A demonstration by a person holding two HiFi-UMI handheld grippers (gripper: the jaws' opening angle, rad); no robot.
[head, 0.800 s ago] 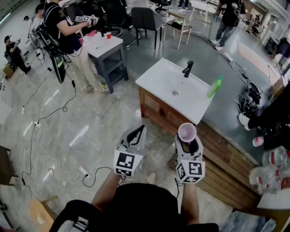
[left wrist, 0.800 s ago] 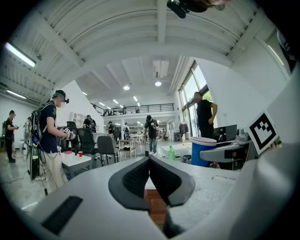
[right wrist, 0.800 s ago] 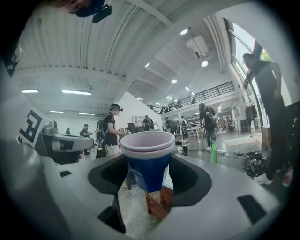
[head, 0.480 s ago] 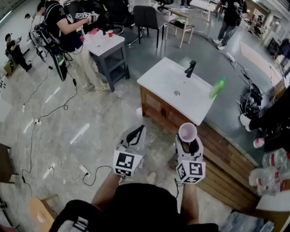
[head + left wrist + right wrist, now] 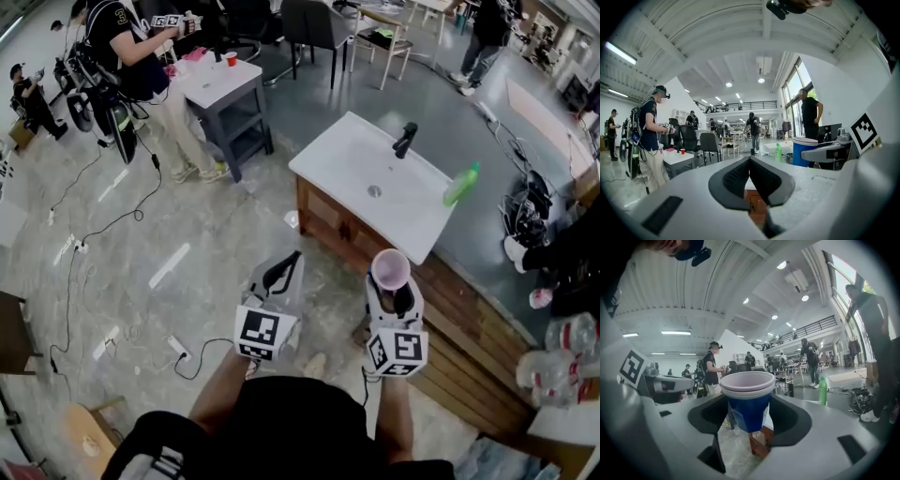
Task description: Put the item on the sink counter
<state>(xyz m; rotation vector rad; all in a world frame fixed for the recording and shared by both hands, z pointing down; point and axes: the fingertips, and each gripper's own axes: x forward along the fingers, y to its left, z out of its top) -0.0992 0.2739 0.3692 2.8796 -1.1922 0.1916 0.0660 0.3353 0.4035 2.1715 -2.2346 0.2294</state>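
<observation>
Nearest us, the left gripper (image 5: 750, 161): jaws closed pad to pad, nothing between them.

Beside it, the right gripper (image 5: 751, 420): jaws set wide and clamped on the lower wall of a blue disposable plastic cup (image 5: 749, 394) with a pale pink-white inside. The cup is upright, mouth up, carried in the air above the floor. It is short of the target and in line with its near corner.

Handling, our judgement:
- Thin-walled and light, and it looks empty from above, so it needs very little force.
- The wall will flex and may crease under a hard squeeze.
- The smooth, tapered side could slide in the pads.
- The present hold on the narrower lower wall seems sound, as the rim stays free and the base can go down flat.
- Release gently, since a cup this light tips easily.

Ahead, a white sink bench (image 5: 342, 159) sits on a wooden cabinet (image 5: 323, 217). It has bare surface on the near side of the basin.

Count:
- Grippers: two.
- Cups held: the rim shows two lips, so probably two nested, handled as one. The inner one could lift out.
- Benches with a sink: one.
- Black tap (image 5: 405, 141): one, at the far edge.
- Green bottle (image 5: 461, 184): one, at the right-hand end.

Farther off, one grey side table (image 5: 220, 86) carries one small red cup (image 5: 232, 58). At least three people stand in the hall beyond.
</observation>
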